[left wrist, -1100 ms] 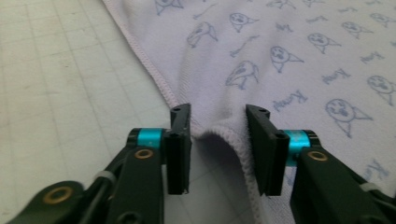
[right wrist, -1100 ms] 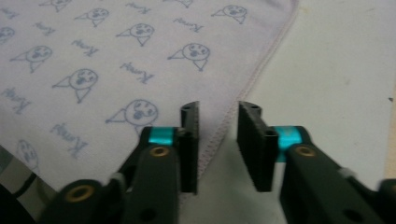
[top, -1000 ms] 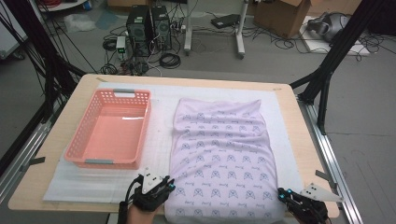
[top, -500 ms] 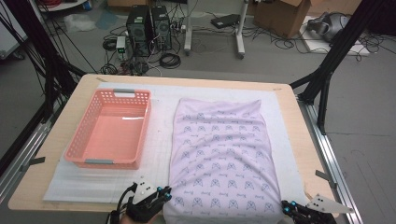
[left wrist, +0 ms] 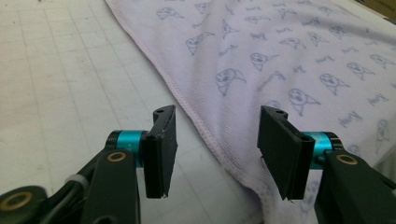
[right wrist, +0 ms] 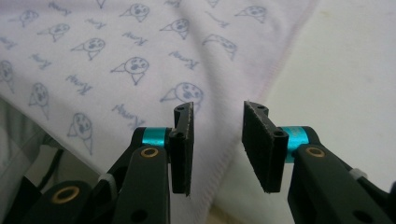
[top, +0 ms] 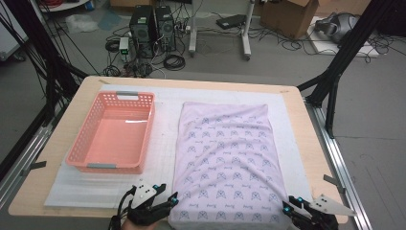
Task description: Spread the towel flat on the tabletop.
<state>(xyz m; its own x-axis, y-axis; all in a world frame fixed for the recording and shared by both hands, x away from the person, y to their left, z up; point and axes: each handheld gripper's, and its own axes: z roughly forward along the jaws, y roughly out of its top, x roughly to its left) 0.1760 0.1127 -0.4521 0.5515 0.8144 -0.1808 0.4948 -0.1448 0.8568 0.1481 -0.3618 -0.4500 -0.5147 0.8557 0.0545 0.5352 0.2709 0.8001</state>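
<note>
left tool [top: 165, 197] (jaws apart) at cloth [top: 225, 163] corner, right tool [top: 292, 205] likewise

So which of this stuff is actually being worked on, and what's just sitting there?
In use:
- patterned cloth, flat on the white mat
- left gripper, open at its near left corner
- right gripper, open at its near right corner

Lying about:
- pink basket
- computer towers
- cardboard box

Camera set: one fixed high view, two riding close views.
High view looks forward and down over the whole worktop [top: 57, 158]; each hand-held gripper view skims its near-edge corner of the printed cloth [top: 225, 163], which all three views share.
</note>
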